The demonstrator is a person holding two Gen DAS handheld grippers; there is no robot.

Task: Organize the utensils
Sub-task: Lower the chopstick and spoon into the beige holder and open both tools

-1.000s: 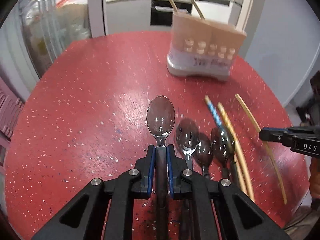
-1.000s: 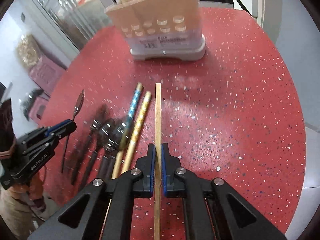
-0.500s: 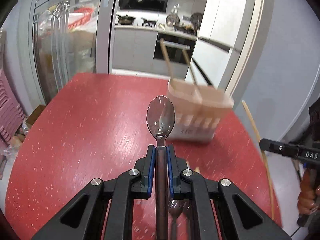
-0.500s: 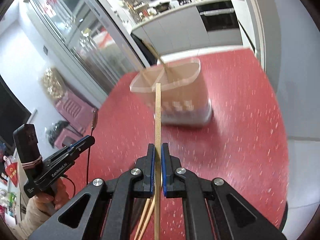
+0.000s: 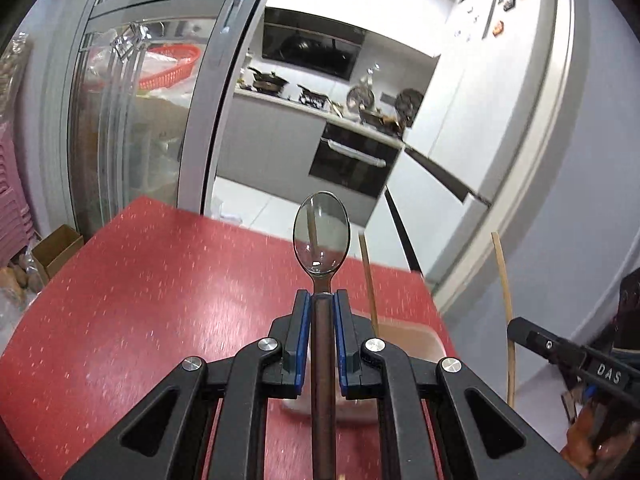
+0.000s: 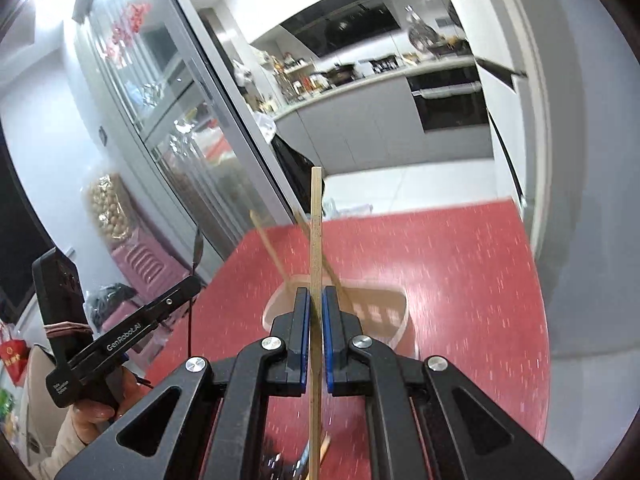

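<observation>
My left gripper (image 5: 321, 300) is shut on a metal spoon (image 5: 322, 238), bowl pointing up and forward, held above the red table (image 5: 140, 300). My right gripper (image 6: 315, 300) is shut on a wooden chopstick (image 6: 316, 220), held upright above the beige utensil holder (image 6: 380, 312). The holder holds two chopsticks (image 6: 272, 252) and also shows partly behind my left fingers (image 5: 416, 340). The right gripper (image 5: 528, 330) with its chopstick (image 5: 504, 292) shows at the right of the left wrist view. The left gripper (image 6: 188, 288) with the spoon edge-on (image 6: 197, 248) shows at the left of the right wrist view.
Glass sliding doors (image 5: 132, 120) and a kitchen counter with an oven (image 5: 352, 160) lie beyond the table's far edge. A few utensils (image 6: 288, 468) lie on the table under my right gripper. Pink stools (image 6: 140, 260) stand left of the table.
Both grippers have lifted and tilted up with the spoon and the chopstick. The holder now sits low, right under the fingers, and the utensils on the table have dropped out of view.
</observation>
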